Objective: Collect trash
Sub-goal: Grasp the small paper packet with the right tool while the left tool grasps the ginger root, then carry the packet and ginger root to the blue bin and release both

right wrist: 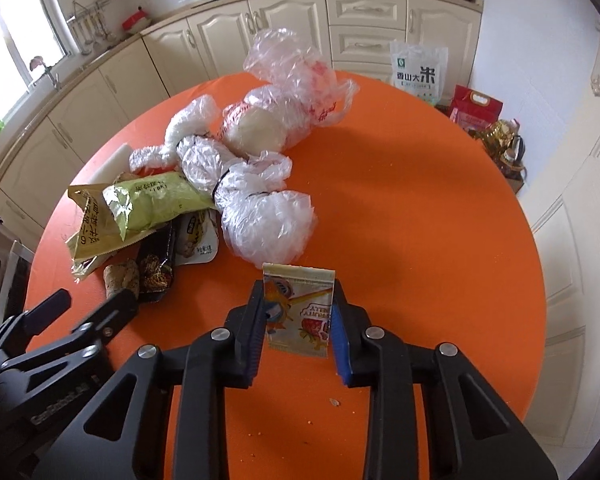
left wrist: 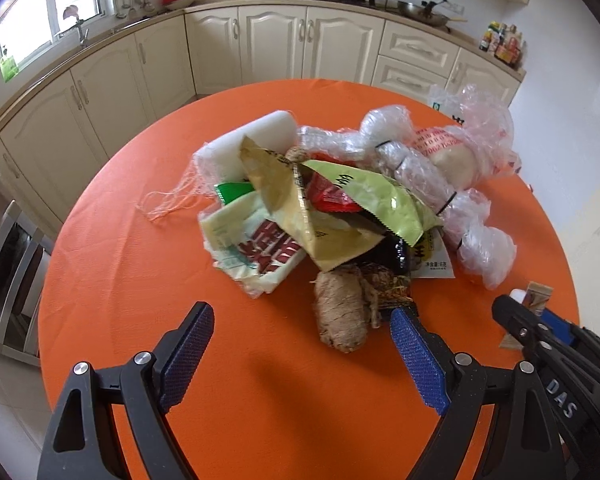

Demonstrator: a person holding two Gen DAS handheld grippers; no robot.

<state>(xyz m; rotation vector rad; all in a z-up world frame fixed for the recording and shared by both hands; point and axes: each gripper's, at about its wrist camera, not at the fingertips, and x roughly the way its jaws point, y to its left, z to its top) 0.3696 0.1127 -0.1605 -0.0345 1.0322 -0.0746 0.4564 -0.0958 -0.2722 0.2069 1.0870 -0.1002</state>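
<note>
A heap of trash lies on the round orange table [left wrist: 120, 272]: green and yellow snack wrappers [left wrist: 340, 208], a white foam block [left wrist: 260, 136], clear plastic bags [left wrist: 460, 184] and a brown fibrous lump [left wrist: 340, 316]. My left gripper [left wrist: 300, 336] is open and empty, just in front of the lump. My right gripper [right wrist: 298, 312] is shut on a small printed sachet [right wrist: 300, 308], held upright just above the table near the front of the clear bags [right wrist: 268, 224]. The right gripper also shows in the left wrist view [left wrist: 528, 312].
Cream kitchen cabinets [left wrist: 276, 44] and a counter with a stove and pans run behind the table. A chair [left wrist: 8, 264] stands at the left. A rice bag [right wrist: 420, 72] and red packages [right wrist: 476, 112] sit on the floor at the far right.
</note>
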